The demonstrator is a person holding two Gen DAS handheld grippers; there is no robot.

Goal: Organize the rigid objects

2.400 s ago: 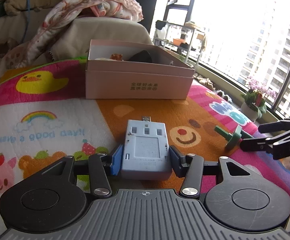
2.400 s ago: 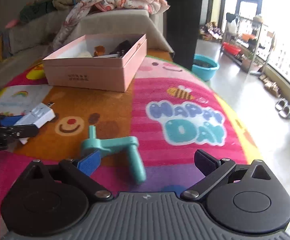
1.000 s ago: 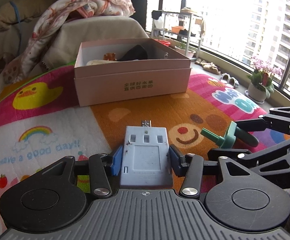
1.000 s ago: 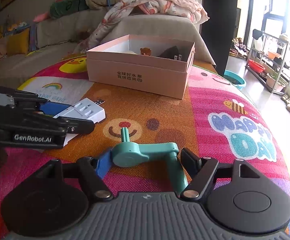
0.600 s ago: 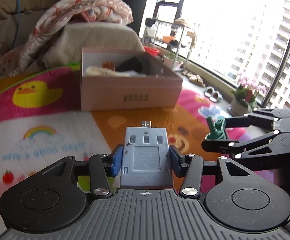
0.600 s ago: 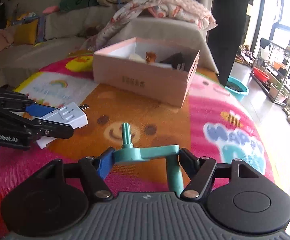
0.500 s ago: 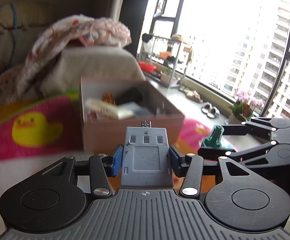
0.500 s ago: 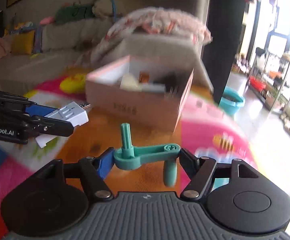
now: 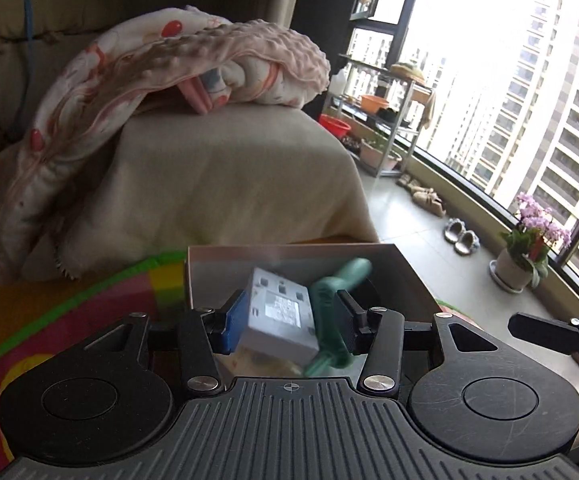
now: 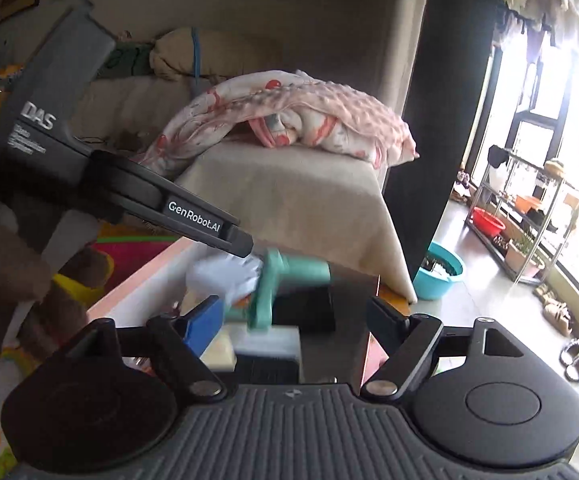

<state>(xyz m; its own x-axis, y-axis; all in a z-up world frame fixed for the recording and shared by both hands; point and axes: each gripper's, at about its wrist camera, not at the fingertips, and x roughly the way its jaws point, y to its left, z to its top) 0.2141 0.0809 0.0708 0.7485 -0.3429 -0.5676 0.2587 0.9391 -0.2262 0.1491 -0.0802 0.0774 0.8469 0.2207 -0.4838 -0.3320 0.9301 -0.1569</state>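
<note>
- Grey adapter tilted over the pink box, between the left hand-held gripper pads; pinch cannot be told.
- Green crank blurred above the box; right hand-held gripper jaws just opening, spread clear.
- Step: drop-off. Next: free the adapter, withdraw both.

surface: colourful play mat | on it: pink box
</note>
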